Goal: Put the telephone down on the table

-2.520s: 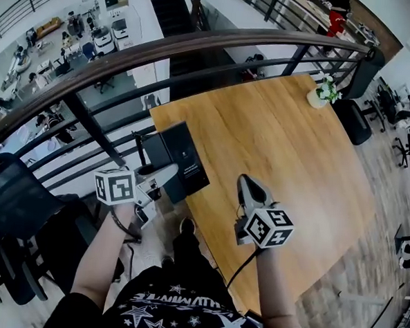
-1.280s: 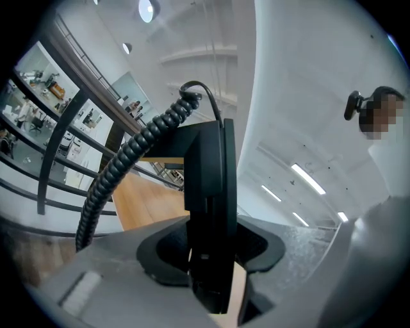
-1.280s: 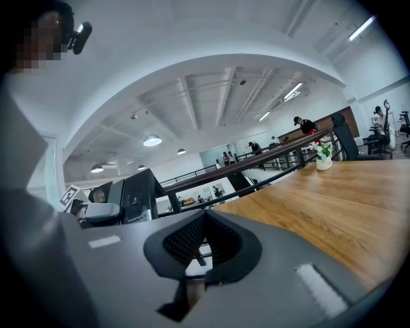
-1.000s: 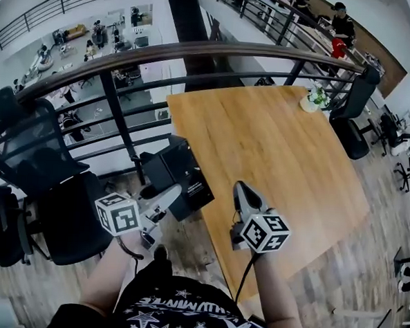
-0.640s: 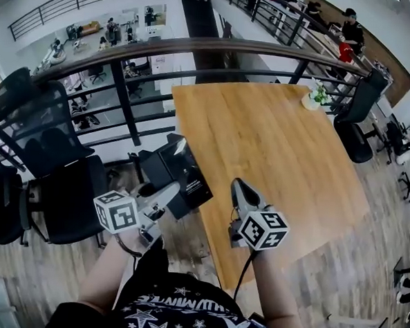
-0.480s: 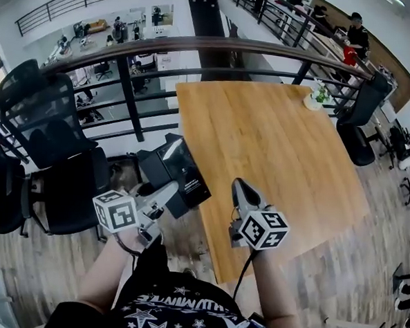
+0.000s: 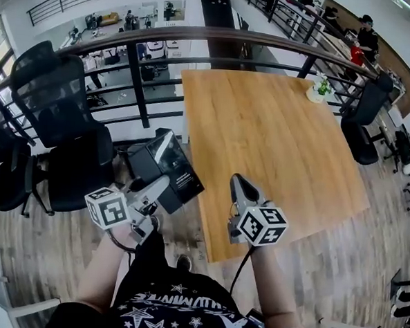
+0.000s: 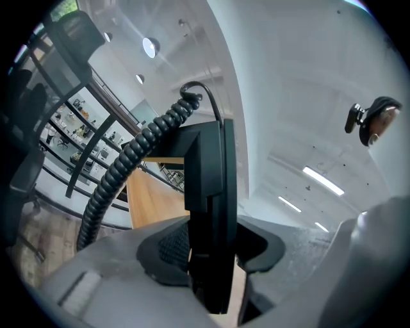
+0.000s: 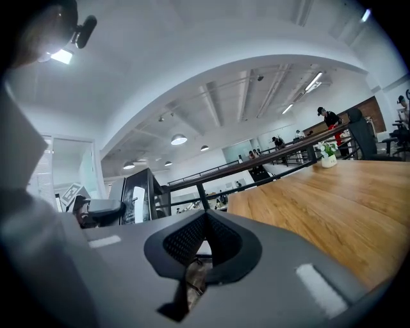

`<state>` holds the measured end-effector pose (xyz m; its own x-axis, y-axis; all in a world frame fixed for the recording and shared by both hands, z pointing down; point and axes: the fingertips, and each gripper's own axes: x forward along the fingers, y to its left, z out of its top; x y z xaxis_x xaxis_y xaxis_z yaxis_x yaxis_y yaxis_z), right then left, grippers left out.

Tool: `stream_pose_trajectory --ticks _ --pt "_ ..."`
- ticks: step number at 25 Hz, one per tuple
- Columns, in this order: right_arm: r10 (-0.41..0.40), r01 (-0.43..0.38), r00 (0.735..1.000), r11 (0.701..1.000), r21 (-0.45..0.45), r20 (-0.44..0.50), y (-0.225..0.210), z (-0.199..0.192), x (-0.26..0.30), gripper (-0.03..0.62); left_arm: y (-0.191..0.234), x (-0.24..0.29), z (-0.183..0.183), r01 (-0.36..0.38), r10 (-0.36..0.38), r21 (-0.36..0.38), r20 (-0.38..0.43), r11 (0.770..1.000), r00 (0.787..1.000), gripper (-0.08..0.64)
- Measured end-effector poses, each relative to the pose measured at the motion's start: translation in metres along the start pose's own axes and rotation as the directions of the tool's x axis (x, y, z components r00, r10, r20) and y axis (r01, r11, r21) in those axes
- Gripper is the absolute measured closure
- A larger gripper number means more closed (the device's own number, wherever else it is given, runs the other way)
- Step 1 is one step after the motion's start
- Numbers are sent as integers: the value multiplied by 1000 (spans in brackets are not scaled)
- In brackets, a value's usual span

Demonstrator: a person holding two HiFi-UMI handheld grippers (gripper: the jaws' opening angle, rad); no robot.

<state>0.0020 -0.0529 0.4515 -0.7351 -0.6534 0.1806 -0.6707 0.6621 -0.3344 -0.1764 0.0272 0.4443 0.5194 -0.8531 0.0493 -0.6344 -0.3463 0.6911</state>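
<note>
Telephone: black, held in the air left of the table's near-left corner, above the floor, not on the table. Table: wooden, its top bare except for a small potted plant at the far right edge. Chair: black, left of the telephone, near the railing. Left gripper: jaws clamped on the telephone's edge. Right gripper: jaws closed together with nothing between them, over the table's near edge. Cord: coiled, hanging from the telephone's top.
</note>
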Motion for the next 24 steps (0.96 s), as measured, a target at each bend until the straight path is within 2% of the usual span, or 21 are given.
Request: stream_pose_trajectory --ticks 11,19,24 --pt "38 -38 999 999 -14 -4 16 -1 -23 592 -21 -25 -15 -14 14 -7 24 1000 1000 379" --pt "-7 7 1000 1000 -12 8 23 -6 -28 592 -18 -32 -16 11 -10 -47 7 999 1000 379" --pt "-33 33 999 999 0 18 42 -13 -31 592 -11 -50 -13 22 -23 -45 -22 999 999 379"
